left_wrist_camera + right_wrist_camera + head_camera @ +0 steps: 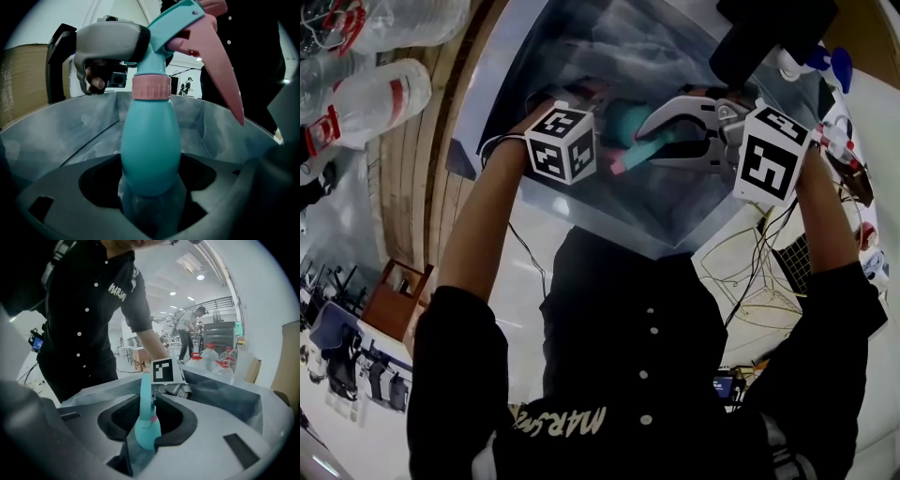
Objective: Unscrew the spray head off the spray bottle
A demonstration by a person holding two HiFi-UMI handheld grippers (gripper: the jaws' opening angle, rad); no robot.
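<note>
Spray bottle over clear bin, workshop bkgd

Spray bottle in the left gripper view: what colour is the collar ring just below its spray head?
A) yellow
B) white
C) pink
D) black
C: the collar between the teal spray bottle and its spray head is pink, matching the trigger.

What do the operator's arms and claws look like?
Both are grey moulded shells with dark padded recesses: left claw, right claw. Each carries a white cube with black square markers: left cube, right cube. The shirt is black with pale buttons and white lettering. The sleeves end near the elbow.
</note>
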